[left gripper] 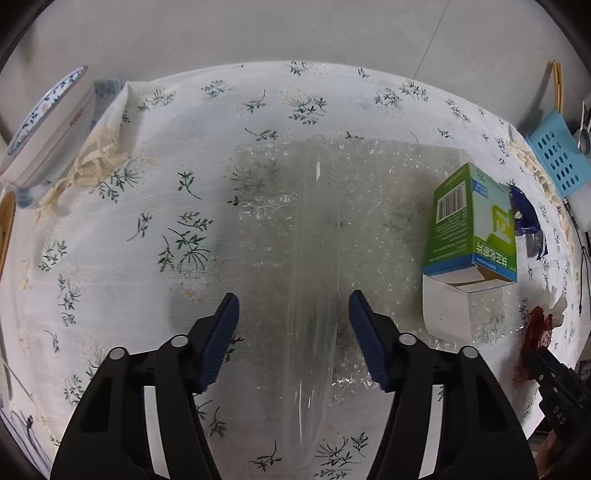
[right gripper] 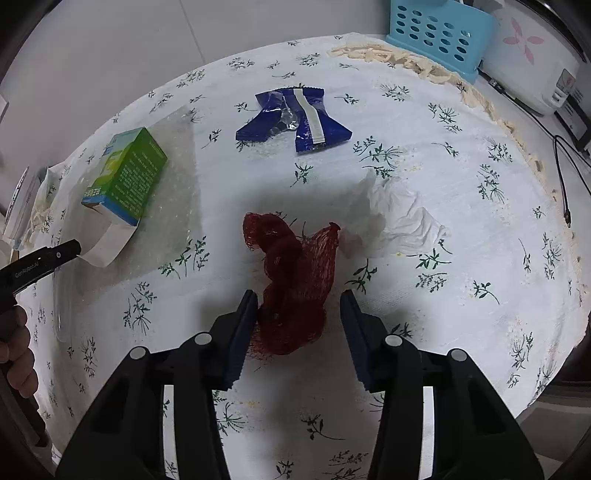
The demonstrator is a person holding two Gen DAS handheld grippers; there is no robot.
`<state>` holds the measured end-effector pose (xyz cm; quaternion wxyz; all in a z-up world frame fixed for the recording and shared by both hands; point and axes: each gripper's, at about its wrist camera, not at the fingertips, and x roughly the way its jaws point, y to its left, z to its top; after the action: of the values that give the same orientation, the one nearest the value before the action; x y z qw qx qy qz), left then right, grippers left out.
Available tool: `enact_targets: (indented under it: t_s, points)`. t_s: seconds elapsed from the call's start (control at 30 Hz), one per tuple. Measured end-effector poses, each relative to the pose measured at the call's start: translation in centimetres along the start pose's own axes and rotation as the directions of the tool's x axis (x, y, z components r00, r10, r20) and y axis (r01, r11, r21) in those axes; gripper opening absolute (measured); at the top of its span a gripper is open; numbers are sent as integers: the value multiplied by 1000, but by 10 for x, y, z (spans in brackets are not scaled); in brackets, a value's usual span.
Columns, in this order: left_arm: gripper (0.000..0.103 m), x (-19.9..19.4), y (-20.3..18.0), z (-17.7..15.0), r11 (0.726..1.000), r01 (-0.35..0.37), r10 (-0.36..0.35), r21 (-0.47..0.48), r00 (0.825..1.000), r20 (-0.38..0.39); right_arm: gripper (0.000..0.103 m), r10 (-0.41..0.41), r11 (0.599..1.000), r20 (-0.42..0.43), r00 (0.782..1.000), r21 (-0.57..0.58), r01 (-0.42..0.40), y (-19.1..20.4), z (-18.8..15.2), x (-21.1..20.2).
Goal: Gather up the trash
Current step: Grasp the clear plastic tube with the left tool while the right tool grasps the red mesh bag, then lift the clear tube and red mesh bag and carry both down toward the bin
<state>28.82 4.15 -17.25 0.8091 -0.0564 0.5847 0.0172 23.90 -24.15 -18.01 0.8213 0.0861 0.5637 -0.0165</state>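
My left gripper (left gripper: 293, 306) points down at the flowered tablecloth (left gripper: 155, 206) and is open astride a long clear plastic piece (left gripper: 317, 221), with neither pad pressing on it. The piece lies on a bubble-wrap sheet (left gripper: 384, 192). A green carton (left gripper: 469, 221) with an open flap lies to its right. My right gripper (right gripper: 298, 302) is open around a crumpled red net (right gripper: 291, 266); the left pad touches the mesh and the right pad stands clear. Beyond the net lie a blue wrapper (right gripper: 291, 118) and a crumpled white tissue (right gripper: 402, 218).
A blue-patterned bowl (left gripper: 48, 122) stands on the table's left edge. At the far right are a light-blue perforated basket (right gripper: 439, 33), a white appliance (right gripper: 535, 55) and a black cable (right gripper: 565, 177). A person's hand (right gripper: 14, 350) holds the left gripper's handle.
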Motion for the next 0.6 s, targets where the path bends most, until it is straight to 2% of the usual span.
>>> enact_targets:
  t_s: [0.07,0.13,0.23,0.27,0.33,0.6]
  points:
    - [55,1,-1,-1,1000,-5,5,-3,1000,3,34,-4,1000,-6,1000,2,4,2,1,2]
    - [51,2,-3,0,1000,-15,15,5,1000,0,33,-5,1000,-8,1000,9,5,3,1,3]
    - [38,1,-4,2,999,-39,39,-10,999,2,29,-3,1000,-12,1000,26,3,1,1,3]
    - [30,0,-3,2,999,-46,46,-14,999,7,27,1,1000,-13,1000,30,-1,1,1,3]
    - [25,-1,-1,3,999,-49,49,-12,999,12,24,-2,1000,-10,1000,30,2,1,1,3]
    - [25,-8,10,-1,999,-23,24,-29,1000,18,20,1,1000,-3,1000,25,-1,4,2,1]
